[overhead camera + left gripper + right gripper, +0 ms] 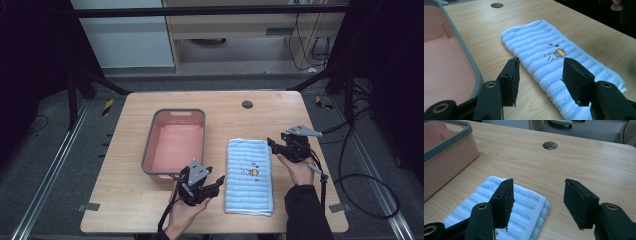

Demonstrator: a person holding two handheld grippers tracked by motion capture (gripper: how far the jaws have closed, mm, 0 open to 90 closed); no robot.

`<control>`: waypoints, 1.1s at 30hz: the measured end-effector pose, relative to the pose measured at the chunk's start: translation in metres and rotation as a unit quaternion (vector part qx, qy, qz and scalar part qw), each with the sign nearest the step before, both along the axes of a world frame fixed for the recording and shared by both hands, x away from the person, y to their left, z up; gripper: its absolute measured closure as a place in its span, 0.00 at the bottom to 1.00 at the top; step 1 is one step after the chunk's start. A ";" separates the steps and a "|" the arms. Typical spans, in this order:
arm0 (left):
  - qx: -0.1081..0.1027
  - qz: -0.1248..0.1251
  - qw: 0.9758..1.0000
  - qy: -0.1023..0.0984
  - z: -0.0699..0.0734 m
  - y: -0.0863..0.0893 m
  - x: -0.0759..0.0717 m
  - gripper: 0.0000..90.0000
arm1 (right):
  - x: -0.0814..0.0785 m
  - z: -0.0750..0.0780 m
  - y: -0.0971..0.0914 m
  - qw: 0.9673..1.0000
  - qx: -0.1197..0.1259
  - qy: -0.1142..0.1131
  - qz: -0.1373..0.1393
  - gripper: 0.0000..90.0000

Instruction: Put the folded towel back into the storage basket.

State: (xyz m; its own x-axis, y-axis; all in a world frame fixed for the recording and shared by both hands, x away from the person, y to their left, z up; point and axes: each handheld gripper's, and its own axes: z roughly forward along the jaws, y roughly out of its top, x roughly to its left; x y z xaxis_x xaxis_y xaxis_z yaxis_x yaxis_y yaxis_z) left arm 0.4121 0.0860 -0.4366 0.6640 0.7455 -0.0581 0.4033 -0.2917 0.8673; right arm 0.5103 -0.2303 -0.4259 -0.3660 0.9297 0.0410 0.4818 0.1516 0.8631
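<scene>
Folded blue striped towel (249,176) lying flat on the wooden counter (125,200), just right of the pink basin (173,111) and apart from it; a small cartoon print (554,54) marks its upper face. Left gripper (212,187) held near the towel's near-left edge, jaws released and holding nothing, the towel's long edge lying between and beyond them in the left gripper view. Right gripper (274,146) held at the towel's far-right corner, jaws likewise spread wide and empty; in the right gripper view the left jaw stands over the bound corner (539,206), the right jaw over bare wood. Whether either gripper touches the cloth cannot be told. Judged risks: a jaw closing on the top layer alone would let the fold fall open on lifting; the right gripper, set half off the corner, may pinch only the hem and slip; unequal lifting by the two hands could drag the towel against the basin wall.
</scene>
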 end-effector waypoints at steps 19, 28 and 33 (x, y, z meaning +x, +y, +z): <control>0.033 -0.013 0.999 0.041 -0.042 -0.022 0.004 0.55 | 0.017 -0.036 0.007 0.999 -0.031 0.044 0.005 0.51; 0.039 -0.017 0.997 0.061 -0.056 -0.028 0.005 0.57 | 0.022 -0.047 0.015 0.997 -0.039 0.065 0.015 0.53; 0.041 -0.020 0.997 0.066 -0.061 -0.031 0.004 0.58 | 0.025 -0.054 0.015 0.996 -0.046 0.077 0.015 0.54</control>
